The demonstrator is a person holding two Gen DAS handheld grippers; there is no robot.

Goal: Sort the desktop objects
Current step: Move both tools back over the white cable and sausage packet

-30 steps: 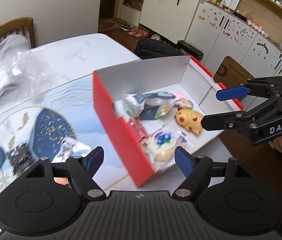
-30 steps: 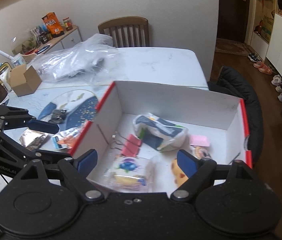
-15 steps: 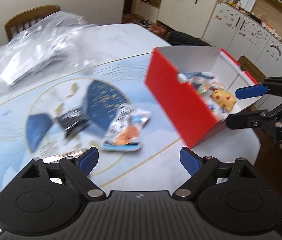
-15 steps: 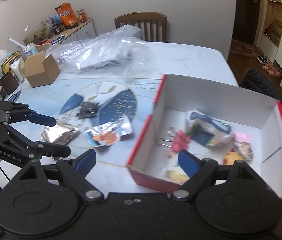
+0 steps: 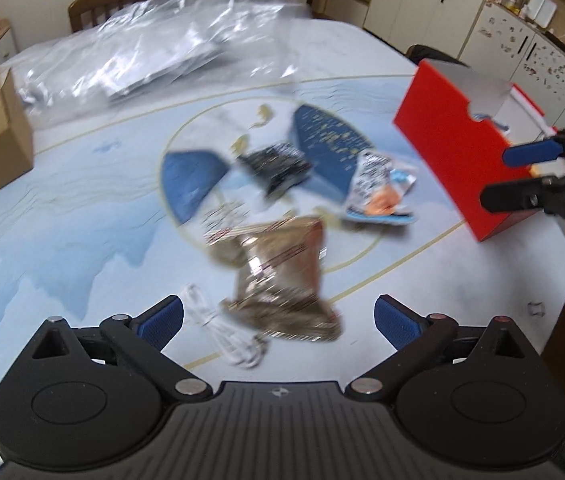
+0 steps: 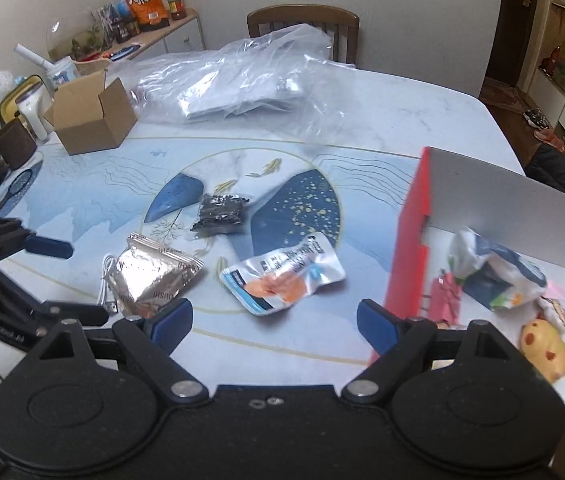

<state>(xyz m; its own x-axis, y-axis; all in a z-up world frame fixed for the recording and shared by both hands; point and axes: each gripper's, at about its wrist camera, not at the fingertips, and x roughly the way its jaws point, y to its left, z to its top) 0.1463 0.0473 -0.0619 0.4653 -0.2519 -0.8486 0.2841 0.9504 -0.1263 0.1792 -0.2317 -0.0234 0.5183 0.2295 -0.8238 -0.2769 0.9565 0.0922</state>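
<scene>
In the right wrist view, your left claw [image 6: 70, 280] comes in at the left edge of the frame; its jaws are opening and nothing is between them. Just right of it, in the lower left, the silver foil pouch [image 6: 154, 276] lies flat on the bench [image 6: 402, 120], with a white cable [image 6: 106, 284] touching its left side. Above and a little right, near the centre, sits a small black packet [image 6: 220, 214]. Further right, in the lower centre, the white and orange snack packet [image 6: 282, 276] lies between the pads of your right claw [image 6: 274, 320], which hovers above the bench, stands wide open and holds nothing. At the right of the frame is the red box [image 6: 406, 240], open on top, with a crumpled bag [image 6: 494, 268], a pink clip [image 6: 446, 296] and a yellow toy [image 6: 544, 348] inside.

In the left wrist view, the foil pouch [image 5: 282, 276] is blurred and lies in the centre, ahead of your left claw [image 5: 278, 322], not touched by it.
</scene>
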